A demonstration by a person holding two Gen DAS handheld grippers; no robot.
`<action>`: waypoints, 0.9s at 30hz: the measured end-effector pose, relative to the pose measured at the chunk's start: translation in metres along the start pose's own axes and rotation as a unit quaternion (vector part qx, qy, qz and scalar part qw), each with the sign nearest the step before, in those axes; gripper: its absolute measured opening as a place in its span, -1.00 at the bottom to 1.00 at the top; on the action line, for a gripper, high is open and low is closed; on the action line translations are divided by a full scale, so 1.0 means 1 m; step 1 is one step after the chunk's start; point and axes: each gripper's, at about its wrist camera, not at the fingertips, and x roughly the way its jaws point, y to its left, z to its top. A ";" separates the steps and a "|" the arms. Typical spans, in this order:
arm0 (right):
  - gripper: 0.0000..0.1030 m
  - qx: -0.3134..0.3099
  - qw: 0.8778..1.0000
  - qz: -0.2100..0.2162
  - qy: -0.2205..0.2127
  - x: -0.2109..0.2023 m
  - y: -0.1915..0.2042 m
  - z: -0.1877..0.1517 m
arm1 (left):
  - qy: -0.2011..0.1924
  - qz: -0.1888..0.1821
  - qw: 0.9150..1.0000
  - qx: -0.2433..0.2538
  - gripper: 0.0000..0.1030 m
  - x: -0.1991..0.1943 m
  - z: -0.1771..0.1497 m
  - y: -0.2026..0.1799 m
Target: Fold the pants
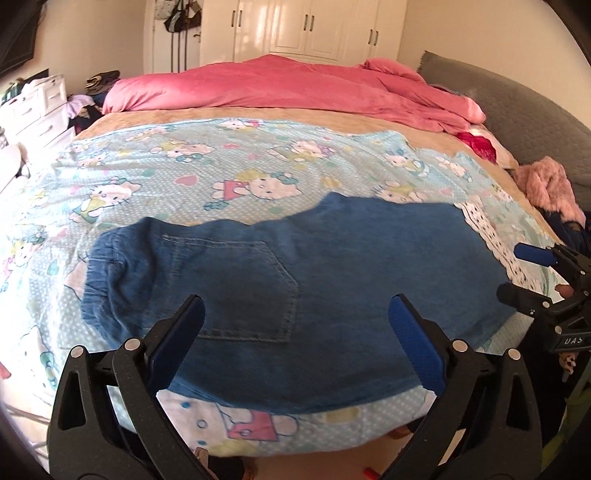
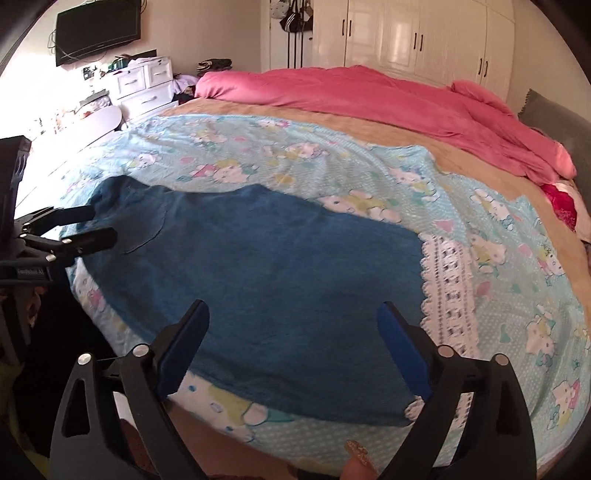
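Pants (image 1: 295,280): blue denim, matt, w/ pale stitching on pocket. Sheet (image 1: 177,177): thin printed cotton-type cloth, matt, lightly creased; white lace-look trim (image 2: 447,280). Under-blanket (image 2: 295,114): tan, soft fuzzy nap. Duvet (image 1: 280,88): pink cloth, slight sheen. Left gripper (image 1: 295,325) and right gripper (image 2: 293,325): black matt plastic, silver metal rivets, blue ridged rubbery pads (image 1: 417,339). Wardrobe (image 2: 417,33): glossy cream doors.
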 end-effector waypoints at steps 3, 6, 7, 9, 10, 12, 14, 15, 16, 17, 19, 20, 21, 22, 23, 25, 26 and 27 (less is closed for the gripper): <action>0.80 0.003 1.000 -0.009 0.026 0.010 0.001 -0.004 | 0.025 0.019 0.999 0.015 0.82 0.013 -0.008 -0.006; 0.80 0.016 0.996 -0.034 0.079 0.029 -0.009 -0.012 | 0.065 0.046 0.997 0.017 0.82 0.033 -0.019 0.001; 0.80 0.025 0.992 -0.057 0.107 0.038 -0.018 -0.018 | 0.076 0.055 0.995 0.019 0.82 0.039 -0.022 0.004; 0.80 0.051 0.987 -0.079 0.132 0.045 -0.035 -0.028 | 0.085 0.055 0.995 0.023 0.82 0.046 -0.030 0.011; 0.80 0.063 0.987 -0.068 0.130 0.044 -0.040 -0.032 | 0.082 0.048 0.995 0.021 0.82 0.047 -0.032 0.013; 0.80 0.078 0.988 -0.053 0.123 0.040 -0.047 -0.035 | 0.078 0.042 0.996 0.019 0.82 0.047 -0.033 0.016; 0.80 0.071 0.988 -0.059 0.122 0.040 -0.043 -0.036 | 0.077 0.042 0.996 0.019 0.82 0.047 -0.034 0.016; 0.80 0.069 0.988 -0.062 0.122 0.041 -0.041 -0.036 | 0.074 0.042 0.996 0.018 0.82 0.046 -0.034 0.016; 0.80 0.069 0.989 -0.062 0.118 0.039 -0.040 -0.035 | 0.073 0.042 0.996 0.017 0.82 0.044 -0.033 0.015; 0.80 0.074 0.990 -0.056 0.110 0.036 -0.040 -0.034 | 0.070 0.040 0.997 0.015 0.82 0.041 -0.032 0.015; 0.80 0.101 0.991 -0.028 0.086 0.023 -0.044 -0.033 | 0.062 0.034 0.997 0.011 0.82 0.031 -0.029 0.014; 0.80 0.111 0.991 -0.021 0.077 0.018 -0.048 -0.034 | 0.057 0.032 0.998 0.007 0.82 0.027 -0.027 0.014; 0.80 0.122 0.990 -0.017 0.068 0.011 -0.051 -0.034 | 0.052 0.031 0.998 0.005 0.82 0.021 -0.024 0.013; 0.80 0.130 0.990 -0.016 0.057 0.003 -0.053 -0.034 | 0.047 0.031 0.998 0.004 0.82 0.018 -0.021 0.013; 0.80 0.134 0.990 -0.018 0.050 -0.003 -0.054 -0.034 | 0.043 0.031 0.999 0.003 0.82 0.014 -0.019 0.012; 0.86 0.140 0.989 -0.022 0.033 -0.016 -0.057 -0.033 | 0.030 0.028 0.999 0.001 0.82 0.003 -0.014 0.009; 0.86 0.143 0.989 -0.022 0.026 -0.022 -0.058 -0.032 | 0.026 0.027 0.999 0.001 0.82 0.000 -0.012 0.009; 0.86 0.145 0.989 -0.023 0.018 -0.029 -0.058 -0.032 | 0.020 0.026 0.999 0.000 0.82 -0.006 -0.010 0.007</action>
